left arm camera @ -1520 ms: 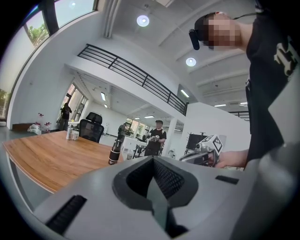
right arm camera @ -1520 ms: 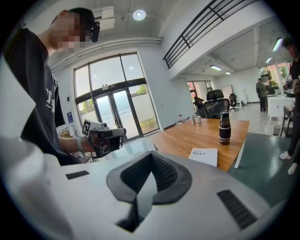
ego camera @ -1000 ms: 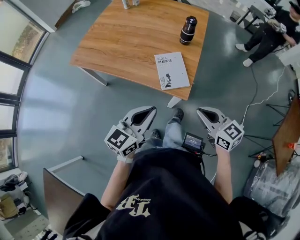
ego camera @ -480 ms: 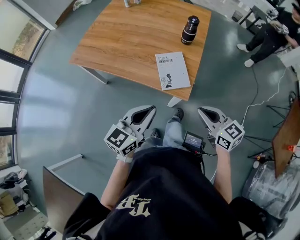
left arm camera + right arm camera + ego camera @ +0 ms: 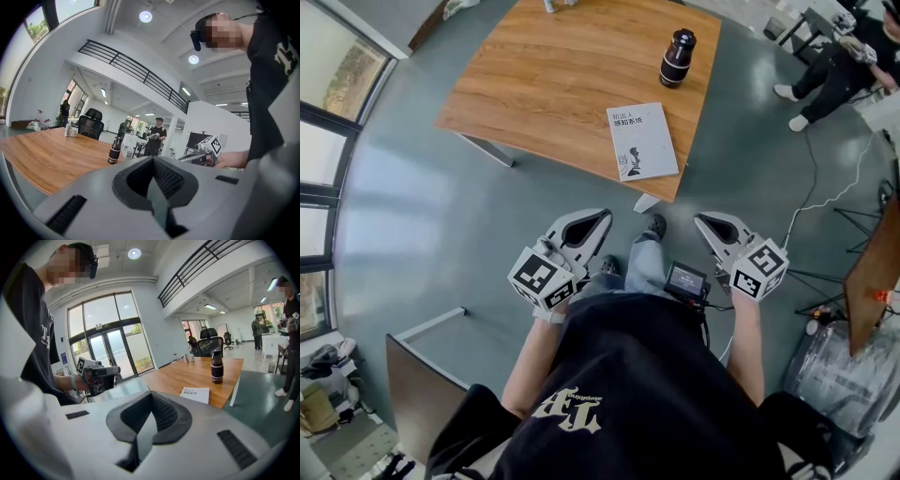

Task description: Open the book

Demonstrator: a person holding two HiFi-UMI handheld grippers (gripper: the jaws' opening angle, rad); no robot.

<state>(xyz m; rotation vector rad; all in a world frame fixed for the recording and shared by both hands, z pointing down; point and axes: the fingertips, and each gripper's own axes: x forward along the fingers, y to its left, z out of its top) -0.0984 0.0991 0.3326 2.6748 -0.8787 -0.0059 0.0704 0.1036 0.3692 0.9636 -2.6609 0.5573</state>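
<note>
I look steeply down from the head camera at a wooden table (image 5: 553,84) on a grey floor. The book (image 5: 641,142) lies shut and flat near the table's near right corner, white cover up, with dark print and a small dark figure on it. A dark bottle (image 5: 677,59) stands upright farther back on the table, well apart from the book. Both grippers are held in front of my body, short of the table's edge and touching nothing. The left gripper (image 5: 598,223) is at lower left and points toward the table; in its own view its jaws are pressed together with nothing between them, and the bottle (image 5: 115,149) shows beyond them on the tabletop. The right gripper (image 5: 705,225) is at lower right; in its own view its jaws are likewise pressed together and empty, and past them I see the book (image 5: 195,394) near the table's edge with the bottle (image 5: 216,366) behind it. A small black device (image 5: 685,279) hangs at my waist between the two grippers. Another person (image 5: 839,56) in dark clothes sits off beyond the table's far right side.
</note>
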